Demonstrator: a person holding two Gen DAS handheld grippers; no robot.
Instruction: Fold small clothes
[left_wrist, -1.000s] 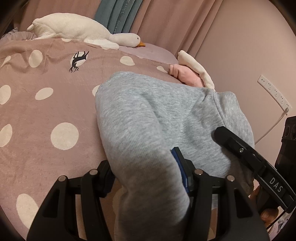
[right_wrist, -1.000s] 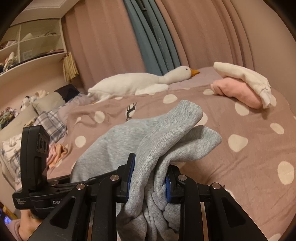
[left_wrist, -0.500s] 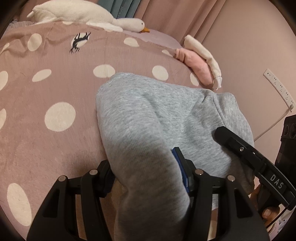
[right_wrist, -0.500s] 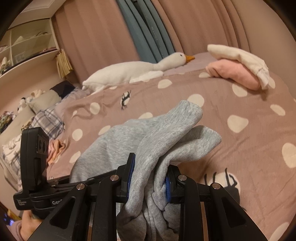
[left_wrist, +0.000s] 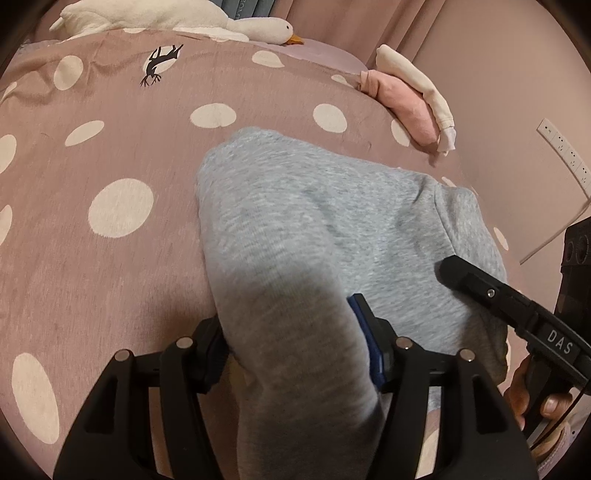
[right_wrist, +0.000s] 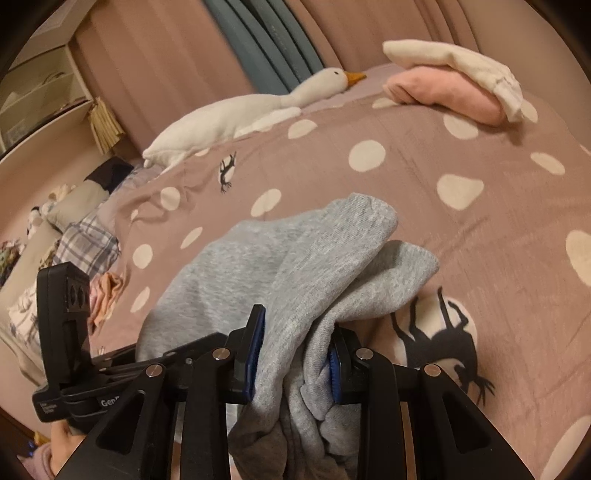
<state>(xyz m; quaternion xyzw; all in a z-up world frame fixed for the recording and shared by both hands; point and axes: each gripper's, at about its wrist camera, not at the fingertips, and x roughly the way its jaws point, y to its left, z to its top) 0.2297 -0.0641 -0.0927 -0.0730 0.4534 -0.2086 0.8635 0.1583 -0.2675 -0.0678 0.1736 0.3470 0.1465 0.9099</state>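
A grey knit garment (left_wrist: 317, 229) hangs stretched between both grippers above the pink polka-dot bedspread (left_wrist: 110, 147). My left gripper (left_wrist: 295, 339) is shut on one bunched end of it; the cloth drapes over and hides the fingertips. My right gripper (right_wrist: 295, 350) is shut on the other end (right_wrist: 314, 266), with folds bunched between its blue pads. The right gripper also shows at the right of the left wrist view (left_wrist: 509, 299), and the left gripper shows at the lower left of the right wrist view (right_wrist: 74, 369).
A folded pink garment (right_wrist: 443, 92) with a cream one (right_wrist: 454, 61) on top lies at the bed's far right. A white plush goose (right_wrist: 240, 114) lies along the far edge. Plaid cloth and small clothes (right_wrist: 88, 254) sit at the left. A power strip (left_wrist: 561, 147) hangs on the wall.
Both grippers have tilted down and moved forward over the bed with the grey garment. More bedspread and the folded pile now show. The grip is unchanged.
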